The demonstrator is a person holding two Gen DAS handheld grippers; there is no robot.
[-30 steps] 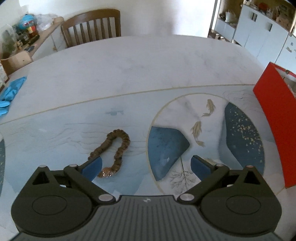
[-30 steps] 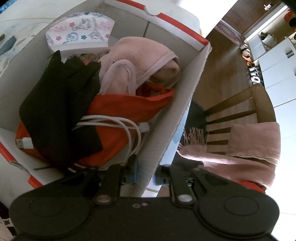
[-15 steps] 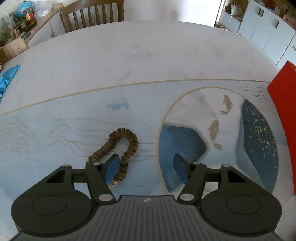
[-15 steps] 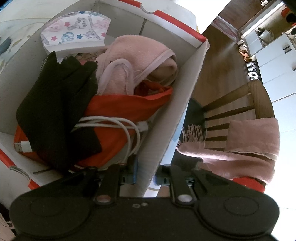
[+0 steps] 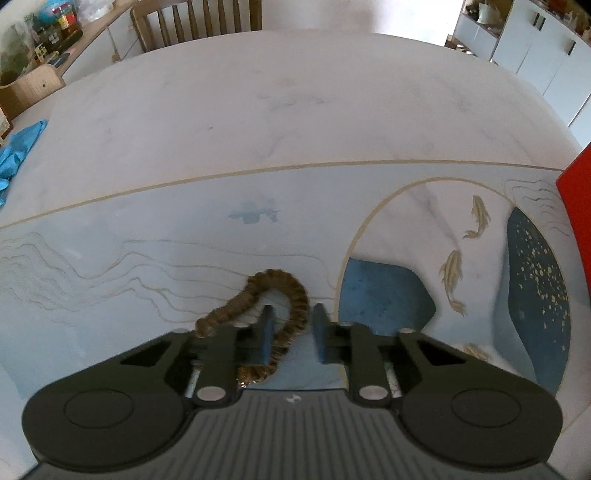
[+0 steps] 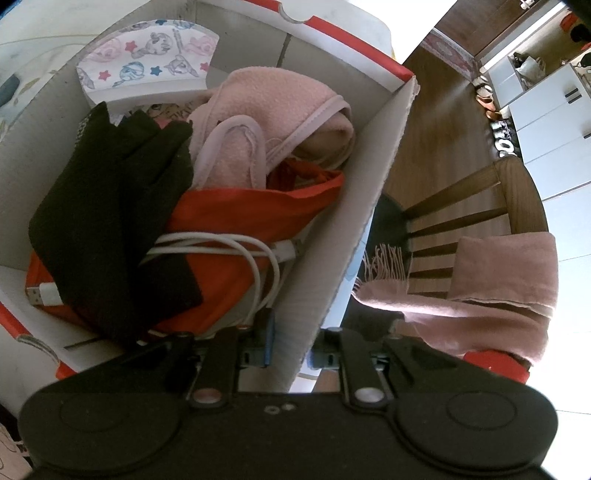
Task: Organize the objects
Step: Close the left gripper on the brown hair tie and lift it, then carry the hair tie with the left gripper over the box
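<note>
A brown braided hair tie (image 5: 284, 291) lies looped on the painted table (image 5: 258, 129). My left gripper (image 5: 293, 328) has closed around one side of the loop, its blue pads pinching the band. My right gripper (image 6: 290, 350) is shut on the near side wall of a white cardboard box with red trim (image 6: 354, 206). The box holds a black cloth (image 6: 110, 221), an orange cloth (image 6: 251, 218), a pink fleece garment (image 6: 273, 110), a coiled white USB cable (image 6: 236, 251) and a cartoon-print face mask (image 6: 147, 66).
The box's red outer side (image 5: 578, 236) shows at the right edge of the left wrist view. A blue glove (image 5: 18, 151) lies at the table's far left. Wooden chairs stand behind the table (image 5: 199, 18) and beside the box, one draped with a pink scarf (image 6: 491, 295).
My left gripper moved forward over the hair tie and its fingers closed from wide open onto the band. My right gripper kept its hold on the box wall.
</note>
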